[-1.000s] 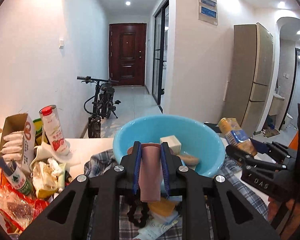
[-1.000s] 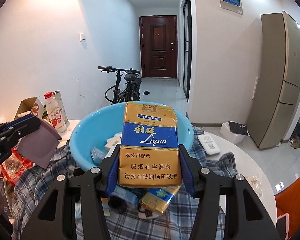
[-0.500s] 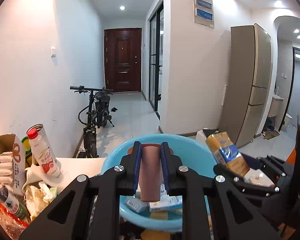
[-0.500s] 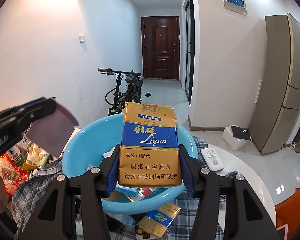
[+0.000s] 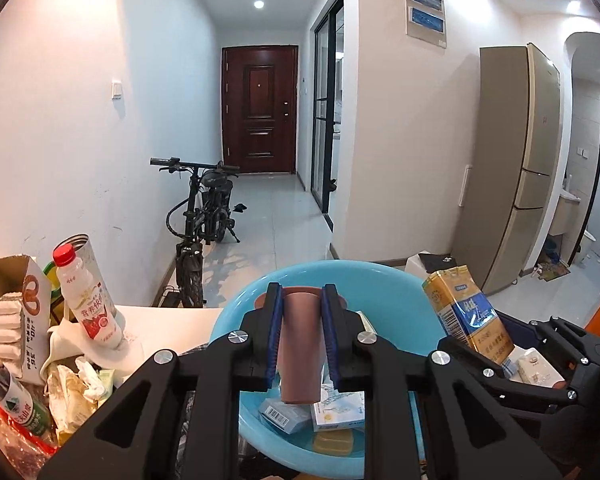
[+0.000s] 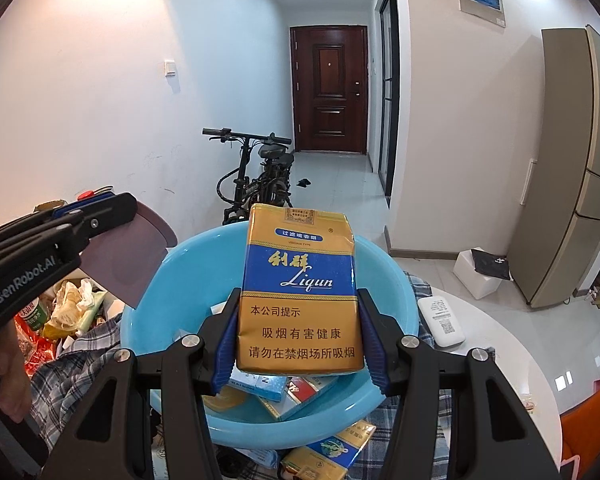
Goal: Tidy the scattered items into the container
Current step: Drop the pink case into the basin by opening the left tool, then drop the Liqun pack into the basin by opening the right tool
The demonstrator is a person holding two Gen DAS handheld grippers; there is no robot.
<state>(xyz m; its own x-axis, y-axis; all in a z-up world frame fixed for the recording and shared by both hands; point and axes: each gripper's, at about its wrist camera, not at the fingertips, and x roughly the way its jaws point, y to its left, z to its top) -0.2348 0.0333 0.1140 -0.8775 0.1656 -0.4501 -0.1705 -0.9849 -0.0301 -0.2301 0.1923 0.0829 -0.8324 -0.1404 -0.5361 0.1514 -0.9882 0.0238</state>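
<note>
Left wrist view, from the left: a cardboard box of white packets [image 5: 4, 320], a red-capped drink bottle [image 5: 87, 300] and crumpled wrappers [image 5: 74, 384] sit on the desk [image 5: 168, 316]. At centre the left tongs [image 5: 302, 340] are clenched on a flat brown piece [image 5: 302, 344], held over the blue basin [image 5: 384, 300], where small boxes [image 5: 336, 408] lie. Right of that, the right tongs [image 6: 298, 344] grip an upright gold-and-blue Liqun cigarette pack [image 6: 300, 288] above the same basin. Another gold pack [image 6: 332, 452] lies on the plaid cloth [image 6: 412, 416] just in front of the basin; a white device [image 6: 440, 320] rests on the desk to its right.
</note>
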